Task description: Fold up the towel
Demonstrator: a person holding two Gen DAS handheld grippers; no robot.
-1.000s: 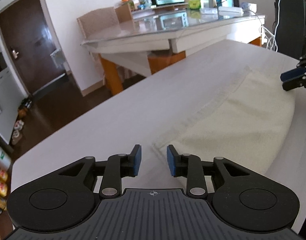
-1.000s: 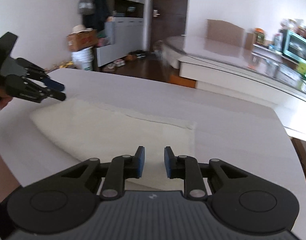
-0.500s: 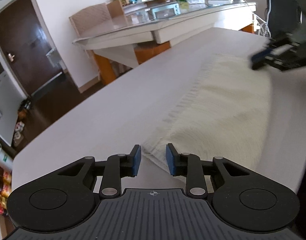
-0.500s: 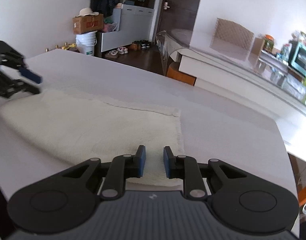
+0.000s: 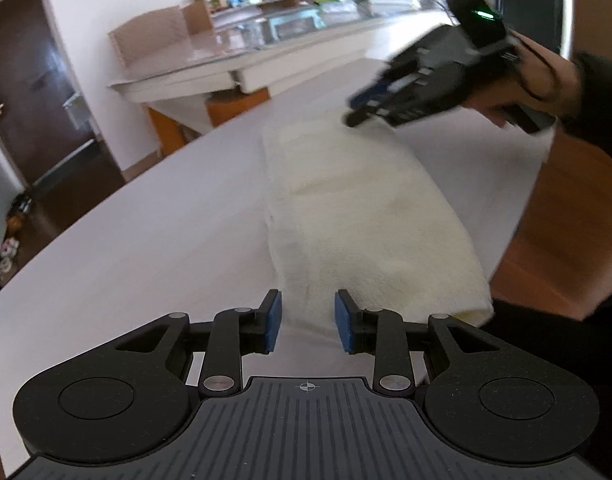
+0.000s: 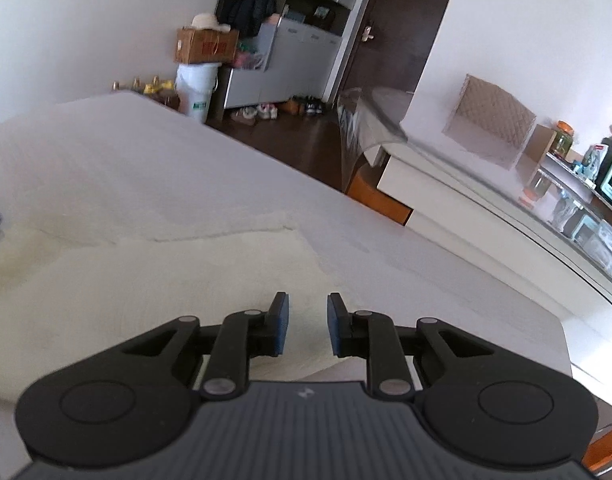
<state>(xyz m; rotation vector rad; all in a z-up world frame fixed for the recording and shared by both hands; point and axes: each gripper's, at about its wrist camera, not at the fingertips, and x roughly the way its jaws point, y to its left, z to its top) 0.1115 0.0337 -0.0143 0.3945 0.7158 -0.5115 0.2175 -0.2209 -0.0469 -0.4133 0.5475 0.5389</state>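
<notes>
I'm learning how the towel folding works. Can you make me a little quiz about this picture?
1. True or false: the towel lies on the white table, folded into a long strip.
2. Which is true of the left hand-held gripper?
A. It is open, with the towel's near end between its fingers.
B. It is lifting the towel high above the table.
C. It is holding a cup.
3. Fill in the missing word: the right hand-held gripper is over the towel's other ____.

Key: 1 true; 2 A; 3 end.
</notes>
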